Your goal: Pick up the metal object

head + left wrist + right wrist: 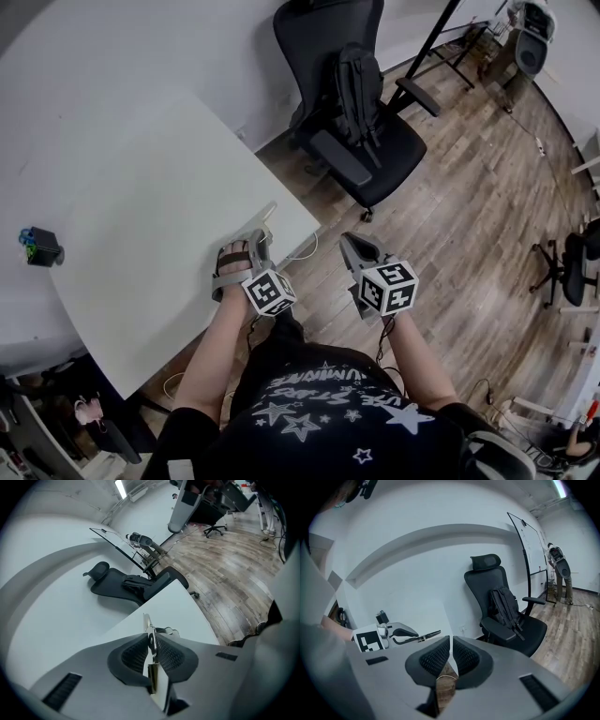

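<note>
Steel-grey metal nipped between the pads of the left gripper (260, 242): jaws nearly together, clamped on the metal object (151, 641), a thin flat strip held edge-on with its tip poking out past the fingertips. Held at the near edge of the white table (159, 216), close to its corner (lifted clear of the top or touching it, cannot tell). Just off that same edge, over the wood floor (469, 234): right gripper (351, 242), pads drawn together, nothing between them. Further along the table, well apart from both grippers, near its left edge: a small black box (41, 248) with blue and green on it. Beyond the table's corner, on the floor: a black office chair (394, 150) with a black backpack (358, 89) propped on its seat.
</note>
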`<state>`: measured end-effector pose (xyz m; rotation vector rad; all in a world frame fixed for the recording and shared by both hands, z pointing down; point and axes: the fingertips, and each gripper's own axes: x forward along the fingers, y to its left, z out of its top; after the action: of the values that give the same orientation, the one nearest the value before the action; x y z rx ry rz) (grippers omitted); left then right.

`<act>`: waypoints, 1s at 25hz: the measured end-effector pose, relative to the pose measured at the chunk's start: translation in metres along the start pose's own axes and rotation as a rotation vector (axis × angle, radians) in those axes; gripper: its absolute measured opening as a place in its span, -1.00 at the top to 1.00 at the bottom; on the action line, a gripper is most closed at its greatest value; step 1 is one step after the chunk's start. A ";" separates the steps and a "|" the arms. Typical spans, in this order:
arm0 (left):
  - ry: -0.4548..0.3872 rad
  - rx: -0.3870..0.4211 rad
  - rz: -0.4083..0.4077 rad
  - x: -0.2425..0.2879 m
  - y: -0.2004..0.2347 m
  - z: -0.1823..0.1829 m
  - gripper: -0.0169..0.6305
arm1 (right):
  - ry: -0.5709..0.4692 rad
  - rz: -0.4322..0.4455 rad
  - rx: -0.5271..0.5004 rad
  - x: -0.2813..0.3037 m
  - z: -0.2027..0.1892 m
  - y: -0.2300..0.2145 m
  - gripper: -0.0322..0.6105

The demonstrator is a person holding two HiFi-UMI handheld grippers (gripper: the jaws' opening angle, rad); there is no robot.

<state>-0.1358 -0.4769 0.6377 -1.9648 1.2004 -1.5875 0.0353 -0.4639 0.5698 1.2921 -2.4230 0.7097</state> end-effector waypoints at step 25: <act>-0.056 -0.276 0.047 -0.078 0.038 0.004 0.87 | -0.060 0.053 -0.018 -0.048 -0.002 0.028 0.74</act>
<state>-0.1480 -0.4394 0.5608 -2.1129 1.4988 -1.3952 0.0386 -0.4172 0.5405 1.2646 -2.5136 0.6712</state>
